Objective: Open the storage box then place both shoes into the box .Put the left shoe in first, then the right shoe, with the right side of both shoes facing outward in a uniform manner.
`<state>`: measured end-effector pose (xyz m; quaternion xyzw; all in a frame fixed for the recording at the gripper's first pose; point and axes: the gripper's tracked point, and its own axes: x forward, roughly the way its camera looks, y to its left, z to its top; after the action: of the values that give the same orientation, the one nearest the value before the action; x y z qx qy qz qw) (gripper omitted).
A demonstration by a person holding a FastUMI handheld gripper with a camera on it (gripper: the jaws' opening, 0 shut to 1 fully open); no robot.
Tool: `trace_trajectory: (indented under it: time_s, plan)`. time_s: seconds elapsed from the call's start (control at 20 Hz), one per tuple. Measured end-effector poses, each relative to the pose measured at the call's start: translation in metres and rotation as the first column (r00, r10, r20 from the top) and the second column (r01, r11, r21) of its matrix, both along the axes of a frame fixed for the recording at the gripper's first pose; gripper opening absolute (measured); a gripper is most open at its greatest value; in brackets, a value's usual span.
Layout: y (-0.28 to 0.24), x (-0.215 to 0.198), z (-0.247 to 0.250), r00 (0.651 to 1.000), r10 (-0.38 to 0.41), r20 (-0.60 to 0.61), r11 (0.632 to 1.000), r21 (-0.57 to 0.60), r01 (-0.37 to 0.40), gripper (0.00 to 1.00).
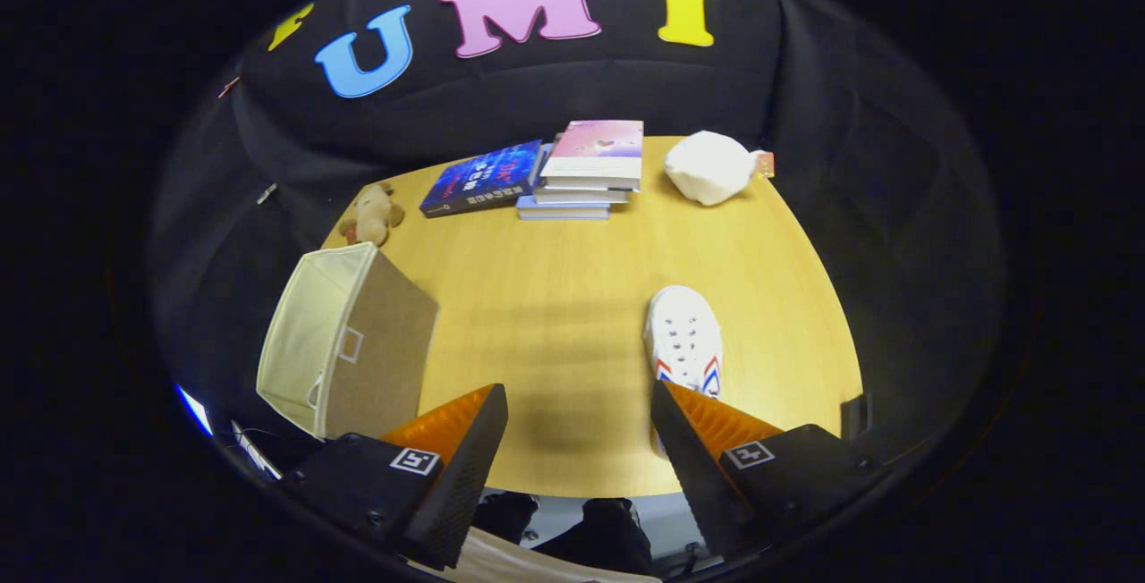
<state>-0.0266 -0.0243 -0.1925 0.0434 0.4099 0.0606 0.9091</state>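
A beige fabric storage box (344, 346) stands open-topped on the wooden table (555, 297), just ahead of my left finger. A white canvas shoe (684, 340) with red and blue side stripes lies on the table, toe pointing away, just ahead of my right finger, which covers its heel. My gripper (577, 422) hangs above the near edge of the table, open, with only bare tabletop between its fingers. Whatever lies inside the box is hidden from me.
At the far edge of the table lie a dark blue book (483, 179), a small stack of books (586, 173) and a white bundle (711, 167). A small plush toy (371, 215) sits beyond the box. Below the near edge a person's dark shoes (572, 520) stand on the floor.
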Motion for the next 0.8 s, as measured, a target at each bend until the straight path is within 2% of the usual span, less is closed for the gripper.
trace_trajectory:
  time_s: [0.2,0.5,0.65,0.8]
  plan:
    - [-0.062,0.009,-0.035,0.999,-0.024,-0.045,0.998,-0.054,0.022,0.99]
    - [-0.128,0.023,-0.100,0.986,-0.008,-0.166,0.988,-0.155,-0.018,0.99]
    - [-0.134,0.029,-0.125,0.974,0.012,-0.224,0.987,-0.154,-0.048,0.99]
    - [-0.121,0.035,-0.138,0.966,0.036,-0.257,0.992,-0.108,-0.066,0.92]
